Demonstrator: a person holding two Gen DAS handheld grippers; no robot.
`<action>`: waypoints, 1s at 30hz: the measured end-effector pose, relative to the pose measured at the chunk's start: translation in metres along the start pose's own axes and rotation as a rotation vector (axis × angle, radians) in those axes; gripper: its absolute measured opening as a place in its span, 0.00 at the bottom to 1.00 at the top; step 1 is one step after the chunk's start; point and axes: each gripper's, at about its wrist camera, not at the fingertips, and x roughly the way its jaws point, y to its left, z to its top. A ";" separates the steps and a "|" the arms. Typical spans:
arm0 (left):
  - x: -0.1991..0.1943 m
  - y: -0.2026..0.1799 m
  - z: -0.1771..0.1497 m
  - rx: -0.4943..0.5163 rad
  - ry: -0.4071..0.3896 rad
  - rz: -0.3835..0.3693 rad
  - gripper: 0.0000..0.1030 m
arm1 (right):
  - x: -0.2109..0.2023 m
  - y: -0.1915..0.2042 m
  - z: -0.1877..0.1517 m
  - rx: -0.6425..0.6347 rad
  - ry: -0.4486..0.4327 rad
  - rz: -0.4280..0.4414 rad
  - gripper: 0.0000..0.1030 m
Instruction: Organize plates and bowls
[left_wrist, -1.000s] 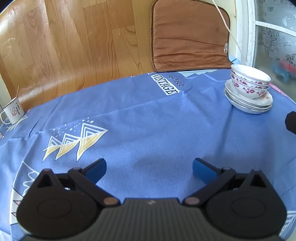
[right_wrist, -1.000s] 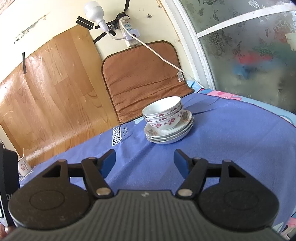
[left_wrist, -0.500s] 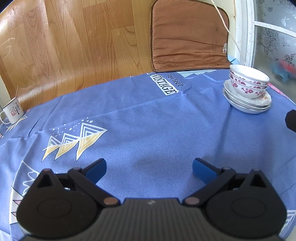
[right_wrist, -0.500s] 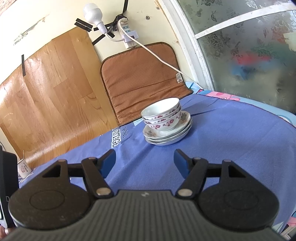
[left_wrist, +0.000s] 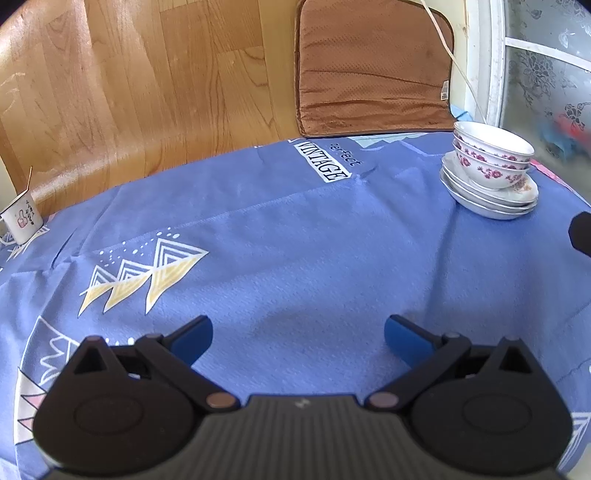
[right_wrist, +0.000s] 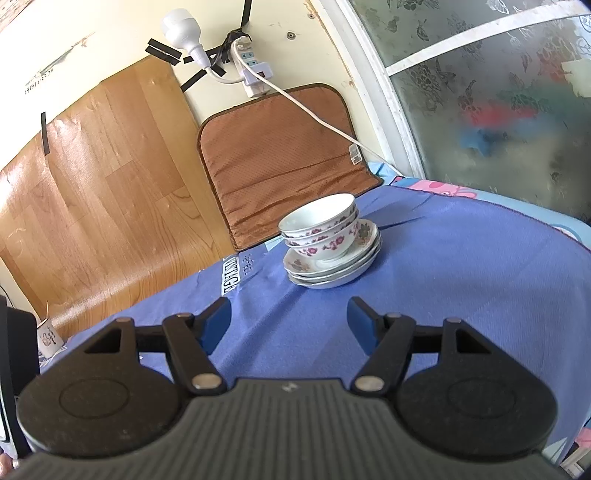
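1. My right gripper (right_wrist: 289, 319) stands wide, nothing between the blue pads; it hangs over bare blue tablecloth (right_wrist: 461, 295).
2. My left gripper (left_wrist: 298, 338) is also wide and empty, pointed down at the middle of the cloth.
3. The task's things are in one pile: nested floral bowls (right_wrist: 323, 230) sit on stacked plates (right_wrist: 332, 266), near the far edge of the table, towards its far right corner as the left wrist view shows it (left_wrist: 491, 158).
4. Key relation: from the right gripper the pile lies straight ahead and a touch right of the gap between the fingers, apart from the tips. From the left gripper it lies well off to the far right. I judge the right hand the nearer and better lined up.
5. The pile is round, so no long axis; the rims lie roughly level, the top bowl opening upward. A rim pinch looks likelier than a grasp across a bowl.
6. Hard to make out: exact count of bowls and plates; I read about three of each, unsure. The back of the pile is hidden.
7. A dark shape cut off at the right edge of the left view (left_wrist: 581, 232) is probably part of my right gripper; cannot confirm.
8. A small mug (left_wrist: 20, 221) stands at the far left edge, well apart from the pile.
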 end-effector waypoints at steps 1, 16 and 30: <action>0.000 0.000 0.000 -0.001 0.002 -0.001 1.00 | 0.000 0.000 0.000 0.001 0.001 0.000 0.69; 0.002 0.000 -0.001 -0.010 0.023 -0.013 1.00 | 0.000 -0.001 0.000 0.001 0.001 0.001 0.69; 0.002 0.000 -0.002 -0.006 0.024 -0.027 1.00 | -0.002 0.000 -0.001 0.007 -0.004 -0.004 0.69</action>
